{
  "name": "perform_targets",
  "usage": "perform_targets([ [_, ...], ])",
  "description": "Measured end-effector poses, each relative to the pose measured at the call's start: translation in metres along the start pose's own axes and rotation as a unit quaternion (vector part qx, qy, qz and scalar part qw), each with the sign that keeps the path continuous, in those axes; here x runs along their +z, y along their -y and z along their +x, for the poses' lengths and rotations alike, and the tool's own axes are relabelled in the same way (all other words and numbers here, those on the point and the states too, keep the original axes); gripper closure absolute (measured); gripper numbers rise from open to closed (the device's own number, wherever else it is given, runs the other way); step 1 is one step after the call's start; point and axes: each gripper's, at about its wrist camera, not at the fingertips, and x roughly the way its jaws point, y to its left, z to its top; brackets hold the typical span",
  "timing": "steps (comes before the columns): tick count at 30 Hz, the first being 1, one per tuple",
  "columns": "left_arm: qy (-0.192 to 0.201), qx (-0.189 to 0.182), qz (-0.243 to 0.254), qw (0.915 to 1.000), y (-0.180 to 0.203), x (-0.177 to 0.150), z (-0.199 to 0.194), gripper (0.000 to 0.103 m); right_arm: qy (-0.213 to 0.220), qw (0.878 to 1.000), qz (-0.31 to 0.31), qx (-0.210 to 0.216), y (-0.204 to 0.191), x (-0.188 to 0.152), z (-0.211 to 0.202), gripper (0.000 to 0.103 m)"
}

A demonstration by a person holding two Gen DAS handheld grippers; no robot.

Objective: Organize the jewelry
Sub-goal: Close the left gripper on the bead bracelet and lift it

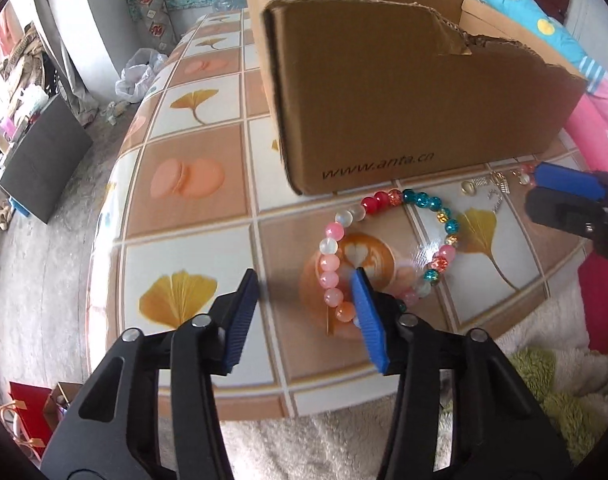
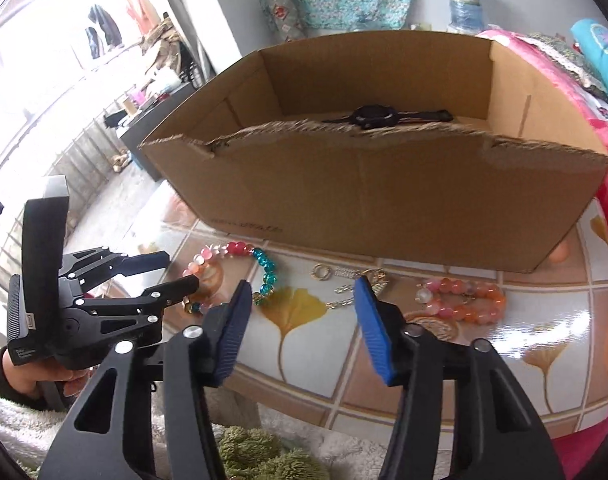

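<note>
Left gripper (image 1: 306,280): released, jaws spread over the near-left arc of the multicoloured bead bracelet (image 1: 388,248), right blue pad touching or just above its pink beads. Right gripper (image 2: 301,292): released, jaws wide, above the fine chain pieces (image 2: 344,284) in front of the cardboard box (image 2: 384,184). Pink-orange bracelet (image 2: 464,300): right of the chains, before the box. Black watch (image 2: 384,116): inside the box, partly hidden by its torn front wall. Chain details hard to make out.

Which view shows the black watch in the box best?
The right wrist view: it looks over the cardboard box's torn front wall and shows the black watch lying inside. The left wrist view shows only the box's outer walls, no watch.
</note>
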Motion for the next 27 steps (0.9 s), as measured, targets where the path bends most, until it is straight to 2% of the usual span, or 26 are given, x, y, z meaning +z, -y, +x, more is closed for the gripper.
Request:
perform_targets([
  [5,0.016,-0.026,-0.015,0.9994,-0.005,-0.003,-0.006,0.073,-0.023,0.999,-0.001,0.028,-0.011,0.001,0.016,0.069],
  [9,0.021,-0.034,-0.009,0.9992,-0.006,0.002,-0.001,0.076,-0.037,0.999,-0.007,0.028,-0.02,0.003,0.029,0.075],
  [16,0.025,-0.042,0.013,0.9987,0.0,0.007,0.002,0.08,-0.047,0.999,-0.024,0.007,-0.032,0.012,0.048,0.078],
  [18,0.028,-0.038,0.018,0.9987,0.0,0.008,0.004,0.083,-0.05,0.998,-0.03,0.0,-0.035,0.014,0.053,0.08],
  [27,0.038,-0.029,0.038,0.9981,0.004,0.012,0.007,0.083,-0.061,0.996,-0.057,-0.031,-0.046,0.023,0.073,0.09],
])
